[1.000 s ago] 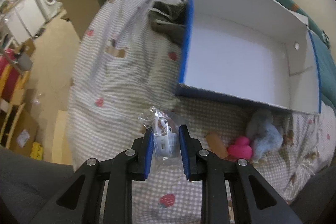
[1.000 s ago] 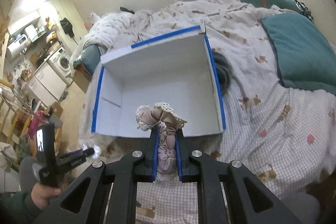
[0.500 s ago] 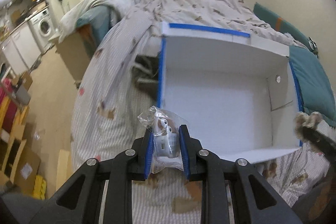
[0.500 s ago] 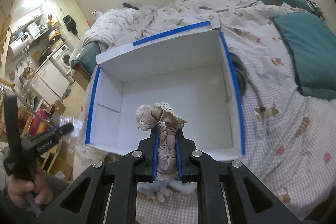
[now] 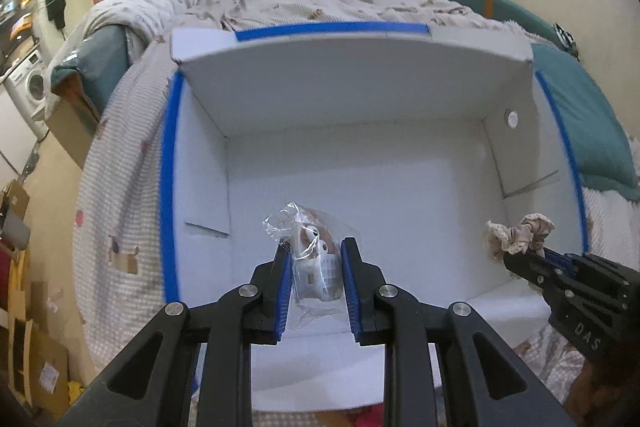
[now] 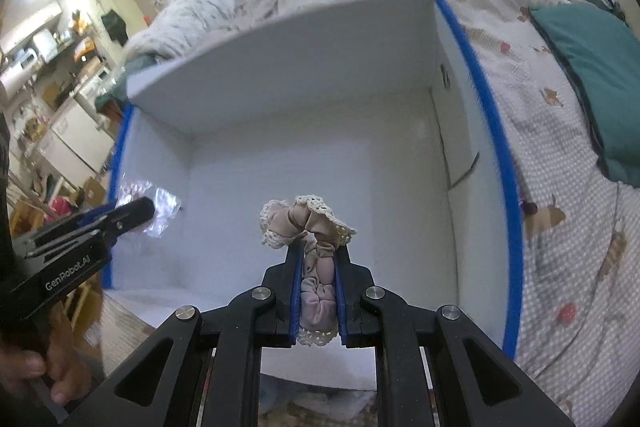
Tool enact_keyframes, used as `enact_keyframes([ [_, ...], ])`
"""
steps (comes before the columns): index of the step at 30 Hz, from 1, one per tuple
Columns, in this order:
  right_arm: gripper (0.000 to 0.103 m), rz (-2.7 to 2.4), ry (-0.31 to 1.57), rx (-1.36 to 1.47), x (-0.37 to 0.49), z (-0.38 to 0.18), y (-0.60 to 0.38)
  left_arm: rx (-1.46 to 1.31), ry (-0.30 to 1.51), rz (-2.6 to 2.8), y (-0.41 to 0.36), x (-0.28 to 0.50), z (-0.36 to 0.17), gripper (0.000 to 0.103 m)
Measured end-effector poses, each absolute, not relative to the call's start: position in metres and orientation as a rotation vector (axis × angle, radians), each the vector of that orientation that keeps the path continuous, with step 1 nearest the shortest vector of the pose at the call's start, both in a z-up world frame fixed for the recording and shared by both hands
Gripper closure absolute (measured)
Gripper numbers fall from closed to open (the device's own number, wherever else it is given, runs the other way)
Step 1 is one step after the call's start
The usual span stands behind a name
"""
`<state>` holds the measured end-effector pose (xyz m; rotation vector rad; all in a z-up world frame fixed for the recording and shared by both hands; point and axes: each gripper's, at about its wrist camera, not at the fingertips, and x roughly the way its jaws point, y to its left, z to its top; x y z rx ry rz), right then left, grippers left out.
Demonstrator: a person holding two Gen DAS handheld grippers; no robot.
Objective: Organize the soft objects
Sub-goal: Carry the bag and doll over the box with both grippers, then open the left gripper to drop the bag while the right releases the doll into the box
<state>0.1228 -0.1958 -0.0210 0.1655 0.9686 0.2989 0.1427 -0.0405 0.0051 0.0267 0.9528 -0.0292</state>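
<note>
Left wrist view first: the left gripper [image 5: 316, 267] is pinching a small toy sealed in a clear plastic bag [image 5: 310, 259], its blue pads pressed against the bag's sides. The bag hangs over the near left part of the white box [image 5: 360, 167], above the box floor and not touching it. That box, edged in blue tape, sits on the checked bedspread [image 5: 120, 187] and shows nothing lying inside it.

Toward the right side of the box, the right gripper [image 6: 317, 263] is clamped on a pink scrunchie with lace trim [image 6: 308, 223]; its ruffled top spills out above the fingertips, over the near right part of the box floor. A teal pillow [image 6: 592, 67] lies on the bed beyond the box's right wall.

Both items look very light. The bag's film is probably slippery and crinkly, so the grip is best kept on the firmer toy body inside, not on loose plastic alone. The scrunchie is soft and squashes easily; taking it across the gathered fabric, as now, should hold well. Neither seems fragile, so dropping them into the box looks safe.
</note>
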Motion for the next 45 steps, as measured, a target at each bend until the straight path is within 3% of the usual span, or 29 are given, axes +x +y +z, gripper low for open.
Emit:
enact_keyframes([
  [10,0.087,0.291,1.042,0.111,0.122,-0.045,-0.185,0.016,0.98,-0.008,-0.033,0.143,-0.026,0.081],
  [24,0.087,0.284,1.056,0.1,0.127,-0.048,-0.18,0.015,0.995,0.01,-0.034,0.141,-0.026,0.081],
  [26,0.087,0.284,1.057,0.1,0.127,-0.048,-0.18,0.003,0.996,0.002,-0.034,0.141,-0.025,0.077],
  [31,0.087,0.282,1.058,0.108,0.128,-0.048,-0.179,0.023,0.952,0.009,-0.036,0.136,-0.017,0.045],
  [41,0.087,0.279,1.056,0.118,0.127,-0.049,-0.183,-0.019,0.941,0.021,-0.029,0.132,-0.013,0.04],
  [43,0.08,0.291,1.055,0.135,0.127,-0.049,-0.183,-0.019,0.941,0.025,-0.028,0.132,-0.013,0.04],
  [45,0.063,0.295,1.067,0.156,0.128,-0.05,-0.186,-0.026,0.941,0.028,-0.027,0.132,-0.012,0.04],
])
